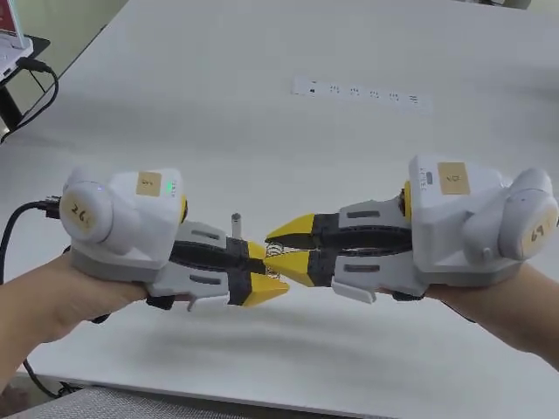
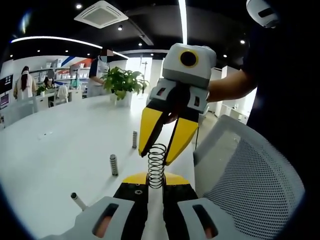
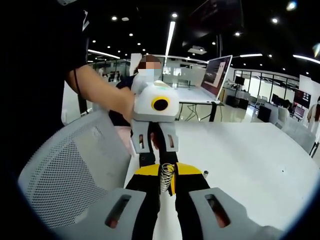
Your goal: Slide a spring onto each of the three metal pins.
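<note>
A small steel spring (image 1: 274,254) hangs just above the white table (image 1: 262,122), between the two gripper tips. My left gripper (image 1: 266,272) comes in from the left and is shut on one end of it. My right gripper (image 1: 274,251) faces it from the right, its yellow jaws pressed on the other end. In the left gripper view the spring (image 2: 156,165) rises from my own jaws into the right gripper (image 2: 158,156). Two upright pins (image 2: 134,139) (image 2: 114,164) look coiled with springs, and a third pin (image 2: 77,200) is bare. One pin (image 1: 236,222) stands just behind the tips.
A white power strip (image 1: 362,92) lies farther back on the table. A black cable (image 1: 39,78) runs by the left edge. A grey mesh chair (image 2: 250,180) is close to the table's near edge. People and a potted plant (image 2: 122,82) are far behind.
</note>
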Demonstrator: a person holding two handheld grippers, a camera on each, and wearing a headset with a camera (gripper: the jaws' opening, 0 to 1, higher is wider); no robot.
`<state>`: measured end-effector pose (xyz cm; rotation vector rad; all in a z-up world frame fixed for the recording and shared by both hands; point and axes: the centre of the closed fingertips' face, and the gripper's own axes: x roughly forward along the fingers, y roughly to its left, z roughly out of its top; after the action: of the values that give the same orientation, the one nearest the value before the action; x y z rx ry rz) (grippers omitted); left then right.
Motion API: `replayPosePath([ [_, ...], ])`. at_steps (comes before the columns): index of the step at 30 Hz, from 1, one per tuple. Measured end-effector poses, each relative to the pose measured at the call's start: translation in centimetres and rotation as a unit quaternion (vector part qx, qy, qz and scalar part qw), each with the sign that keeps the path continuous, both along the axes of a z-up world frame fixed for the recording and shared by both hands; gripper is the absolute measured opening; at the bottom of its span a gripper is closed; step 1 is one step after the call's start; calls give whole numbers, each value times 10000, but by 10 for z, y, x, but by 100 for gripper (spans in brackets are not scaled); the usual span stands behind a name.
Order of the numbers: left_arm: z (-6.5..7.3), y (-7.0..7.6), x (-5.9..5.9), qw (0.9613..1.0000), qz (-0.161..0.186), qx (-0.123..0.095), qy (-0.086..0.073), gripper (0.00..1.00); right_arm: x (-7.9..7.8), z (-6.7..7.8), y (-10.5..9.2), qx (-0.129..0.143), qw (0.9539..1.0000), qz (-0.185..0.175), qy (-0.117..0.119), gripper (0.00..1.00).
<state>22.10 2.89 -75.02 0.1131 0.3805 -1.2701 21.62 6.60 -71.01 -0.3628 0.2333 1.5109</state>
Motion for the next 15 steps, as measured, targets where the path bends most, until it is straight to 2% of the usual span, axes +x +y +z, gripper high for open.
replayPosePath([
  [4,1,0,1,10000,31,-20,16,2,1,1,0,1,10000,-11,-17,7],
  [8,5,1,3,9999,89,-104,59,2,3,5,0,11,9999,-2,-130,7],
  [11,8,1,5,9997,148,-166,74,2,3,9,0,-39,9993,43,-381,7],
  [15,10,1,6,9995,183,-212,121,2,4,10,1,-73,9988,67,-489,7],
])
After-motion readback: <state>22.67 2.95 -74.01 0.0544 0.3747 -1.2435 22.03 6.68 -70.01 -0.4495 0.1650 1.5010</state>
